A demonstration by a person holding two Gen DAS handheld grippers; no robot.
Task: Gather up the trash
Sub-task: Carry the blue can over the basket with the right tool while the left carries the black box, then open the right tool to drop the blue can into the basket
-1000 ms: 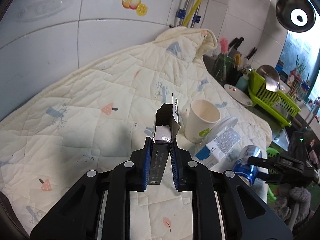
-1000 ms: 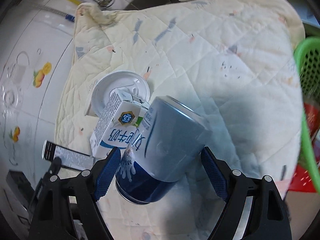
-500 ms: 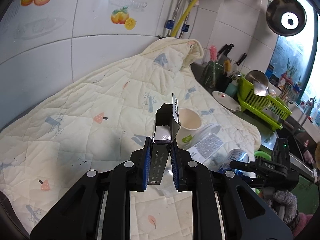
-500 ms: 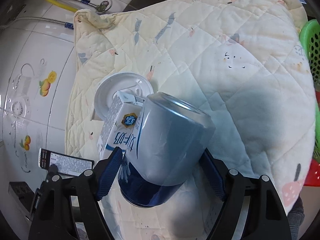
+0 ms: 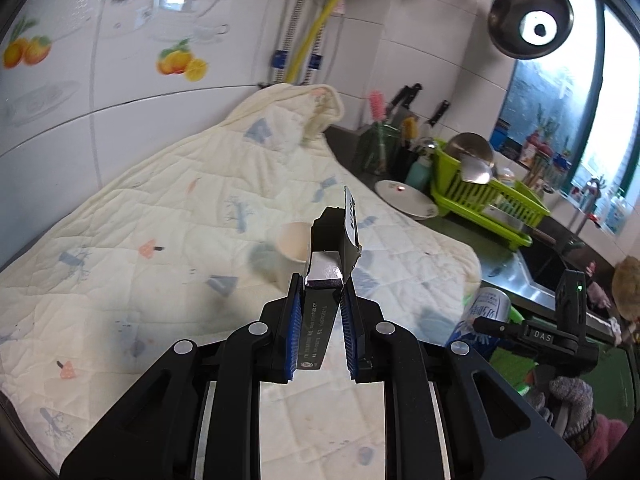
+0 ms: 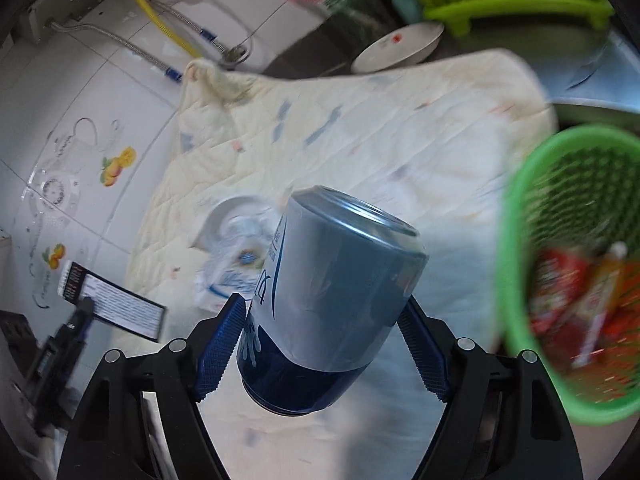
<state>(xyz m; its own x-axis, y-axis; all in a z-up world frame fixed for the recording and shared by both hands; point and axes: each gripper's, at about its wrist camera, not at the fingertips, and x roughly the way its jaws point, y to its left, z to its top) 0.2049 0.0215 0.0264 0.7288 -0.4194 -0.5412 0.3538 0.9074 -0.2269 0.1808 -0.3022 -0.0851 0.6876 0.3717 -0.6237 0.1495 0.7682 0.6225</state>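
Left tongs (image 5: 320,312): closed on a black carton (image 5: 329,264), its blue pads pressing both long sides; the carton's open top flap stands up and a silvery inner lining shows at the mouth.
Black carton, other view: seen from the right wrist camera at the far left (image 6: 114,306), printed face toward the lens, held above the left edge of the quilt.
Right tongs (image 6: 322,344): gripping a blue drink can (image 6: 332,300) across its body, the can tilted with its rim toward the far right.
Can, left view: the same can (image 5: 486,312) shows at the right, beyond the quilt's right edge, in front of the black tongs body marked DAS.
Quilt (image 5: 168,208): a cream quilted cloth with small prints covers the surface and climbs the tiled wall at the far end.
Paper cup (image 5: 292,248): upright on the quilt, just beyond the black carton, partly hidden by it.
Milk carton (image 6: 232,272): white and blue, blurred, lying on the quilt left of the can, next to a white round lid (image 6: 230,216).
Green basket (image 6: 560,264): at the right, near the can; red and orange wrappers lie inside.
Far surface: a white plate (image 5: 406,198) and a lime dish rack (image 5: 488,200) by the sink.
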